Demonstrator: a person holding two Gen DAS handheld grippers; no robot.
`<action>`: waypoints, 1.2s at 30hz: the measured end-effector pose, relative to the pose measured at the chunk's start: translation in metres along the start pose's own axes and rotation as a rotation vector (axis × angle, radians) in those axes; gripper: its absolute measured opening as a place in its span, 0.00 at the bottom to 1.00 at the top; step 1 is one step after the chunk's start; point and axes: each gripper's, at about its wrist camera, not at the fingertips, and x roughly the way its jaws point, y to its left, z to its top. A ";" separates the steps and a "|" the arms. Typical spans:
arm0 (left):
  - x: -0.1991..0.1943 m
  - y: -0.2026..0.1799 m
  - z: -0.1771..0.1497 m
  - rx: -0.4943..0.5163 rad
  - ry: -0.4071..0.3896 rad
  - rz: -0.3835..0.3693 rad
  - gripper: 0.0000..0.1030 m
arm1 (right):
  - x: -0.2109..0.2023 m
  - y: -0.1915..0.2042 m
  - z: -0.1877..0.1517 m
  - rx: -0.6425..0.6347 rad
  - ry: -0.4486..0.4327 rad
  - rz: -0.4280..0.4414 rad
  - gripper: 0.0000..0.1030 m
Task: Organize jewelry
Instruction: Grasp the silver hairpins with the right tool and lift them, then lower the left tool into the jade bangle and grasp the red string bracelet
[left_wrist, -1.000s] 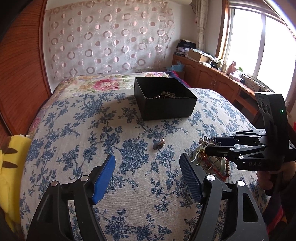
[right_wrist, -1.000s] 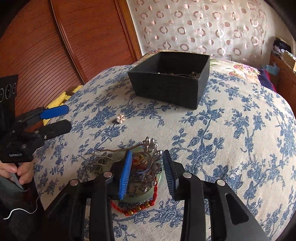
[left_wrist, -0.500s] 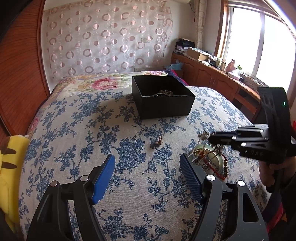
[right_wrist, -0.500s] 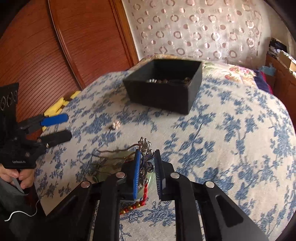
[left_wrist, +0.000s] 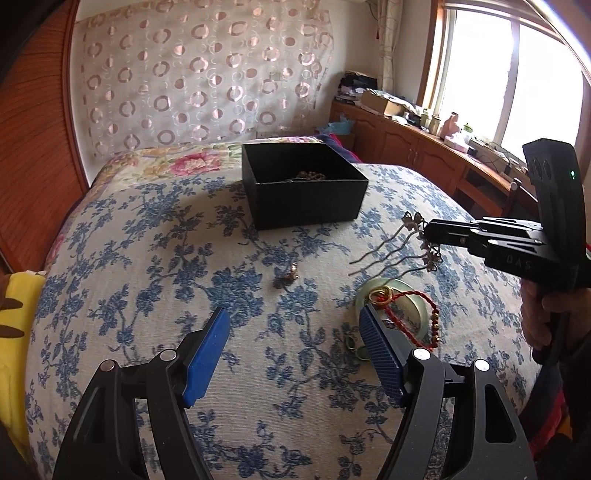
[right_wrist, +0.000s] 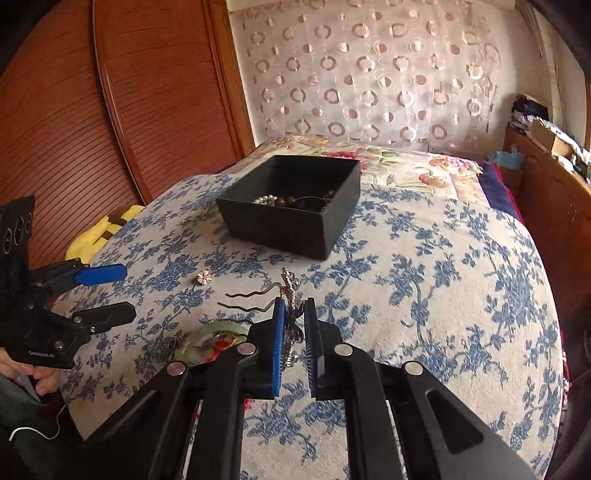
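Observation:
My right gripper is shut on a silver hair comb with wavy prongs and flower ornaments, held above the bedspread; it also shows in the left wrist view. A black box with beads inside stands further back; it also shows in the right wrist view. A green jade bangle with a red cord and gold rings lies below the comb. A small brooch lies mid-bed. My left gripper is open and empty, low over the bedspread.
The blue floral bedspread covers the bed. A wooden headboard stands at the left. A yellow plush item lies at the bed's left edge. Wooden cabinets run under the window on the right.
My right gripper closed on the hair comb and lifted it off the jewelry pile, toward the box. My left gripper stayed open and hardly moved.

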 end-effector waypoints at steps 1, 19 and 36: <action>0.001 -0.002 0.000 0.002 0.004 -0.002 0.67 | -0.001 -0.002 -0.001 0.005 0.000 -0.001 0.11; 0.034 -0.038 0.014 0.065 0.070 -0.097 0.50 | -0.028 -0.023 -0.005 0.064 -0.080 -0.028 0.10; 0.043 -0.073 0.014 0.124 0.126 -0.174 0.27 | -0.043 -0.039 -0.013 0.083 -0.098 -0.061 0.10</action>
